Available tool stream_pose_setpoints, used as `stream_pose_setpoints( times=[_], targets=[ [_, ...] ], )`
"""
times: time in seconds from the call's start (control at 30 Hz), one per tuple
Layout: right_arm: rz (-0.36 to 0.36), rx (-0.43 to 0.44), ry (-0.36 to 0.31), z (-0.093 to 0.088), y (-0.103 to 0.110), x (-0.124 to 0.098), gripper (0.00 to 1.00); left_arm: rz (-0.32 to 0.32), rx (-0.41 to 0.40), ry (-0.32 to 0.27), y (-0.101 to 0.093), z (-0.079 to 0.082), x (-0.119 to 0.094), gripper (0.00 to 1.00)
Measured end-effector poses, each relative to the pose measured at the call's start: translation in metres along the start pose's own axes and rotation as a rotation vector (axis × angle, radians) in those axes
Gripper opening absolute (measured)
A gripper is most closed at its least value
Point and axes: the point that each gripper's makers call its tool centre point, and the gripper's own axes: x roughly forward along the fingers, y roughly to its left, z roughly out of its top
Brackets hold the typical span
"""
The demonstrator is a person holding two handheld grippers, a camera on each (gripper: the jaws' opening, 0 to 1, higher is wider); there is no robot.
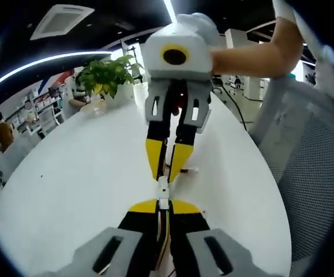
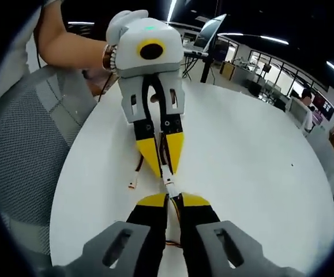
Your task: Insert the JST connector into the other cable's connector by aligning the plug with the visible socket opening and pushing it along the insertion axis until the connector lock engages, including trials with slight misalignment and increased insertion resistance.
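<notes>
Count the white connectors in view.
3: two meet end to end between the left gripper and right gripper; one loose connector lies on the table. Others may be hidden.

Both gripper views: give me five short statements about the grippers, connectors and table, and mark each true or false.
1. The left gripper and right gripper face each other tip to tip. True.
2. The white connectors sit between the two pairs of jaws. True.
3. The table is black. False: it is white.
4. A loose cable end lies on the table beside the grippers. True.
5. A potted plant lies tipped over. False: it stands upright at the table's far edge.
</notes>
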Motion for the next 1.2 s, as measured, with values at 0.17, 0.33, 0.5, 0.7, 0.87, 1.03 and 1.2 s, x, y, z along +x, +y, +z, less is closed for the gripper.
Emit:
stream_pose_setpoints(
  times=[0.17,0.33,0.5,0.7,0.87,1.03,1.2],
  targets=[
    [-0.008,0.003,0.004,0.001,-0.001,0.001,0.04,0.006,0.002,-0.001,0.002,0.001,-0.001,0.00],
    [-0.012,-0.002,0.000,0.003,-0.001,0.003,0.04,0.012,-0.006,-0.005,0.003,0.001,0.000,0.00],
    [-0.007,0.011,-0.010,0.005,0.001,0.003,0.04,0.007,-0.016,0.004,0.001,-0.001,0.000,0.00],
    [-0.004,0.015,-0.018,0.006,0.001,0.004,0.04,0.018,-0.023,0.012,0.004,-0.003,0.001,0.00],
    [0.011,0.011,-0.013,0.005,0.004,0.006,0.03,0.001,-0.049,0.013,0.001,-0.005,0.002,0.00],
    [0.025,0.002,0.007,-0.002,0.007,0.012,0.04,-0.004,-0.061,0.019,-0.001,-0.011,0.003,0.00],
    [-0.011,0.002,-0.037,0.000,-0.005,0.008,0.04,0.027,-0.058,-0.002,0.010,-0.005,0.003,0.00]
  ],
)
